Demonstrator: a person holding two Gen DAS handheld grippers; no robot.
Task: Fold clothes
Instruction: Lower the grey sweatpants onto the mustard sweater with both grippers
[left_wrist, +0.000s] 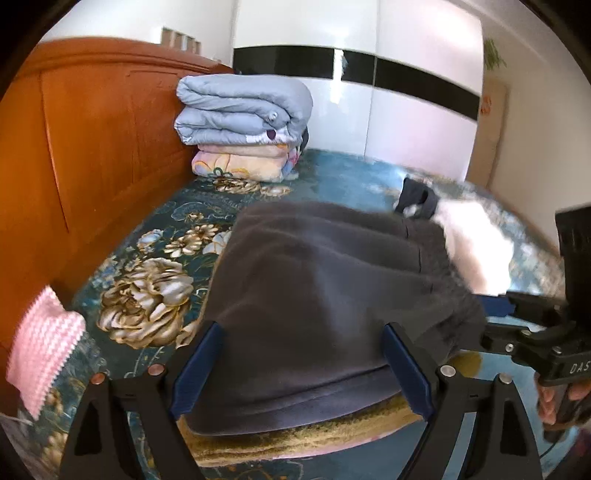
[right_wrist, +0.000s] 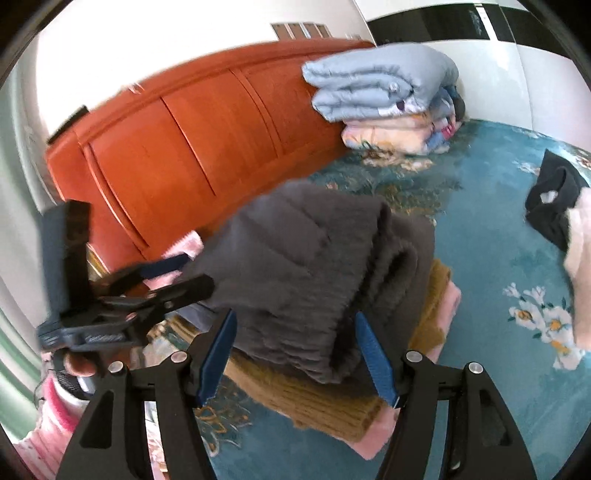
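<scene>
- The grey garment (left_wrist: 314, 291), folded, lies on top of a stack: a mustard knit (right_wrist: 325, 398) under it, a pink piece (right_wrist: 373, 439) at the bottom, all on the teal floral bedspread (left_wrist: 155, 236)
- Left gripper (left_wrist: 301, 369): blue-padded fingers (left_wrist: 195, 369) spread wide, released, one at each side of the near edge of the grey garment; the cloth sits between them, and whether the pads touch it cannot be told
- Right gripper (right_wrist: 299, 354): fingers (right_wrist: 376, 358) also apart, holding nothing; the folded end of the grey garment, with its rolled layers showing, lies in the gap between them
- In the right wrist view the left gripper (right_wrist: 177, 273) reaches in from the left, its tips at the garment's far side
- Past the stack, a black and white garment (right_wrist: 554, 206) lies loose on the bedspread
- Folded quilts (left_wrist: 243, 125) are piled against the orange headboard (left_wrist: 92, 140); a pink-striped knit (left_wrist: 44, 350) sits at the left edge
</scene>
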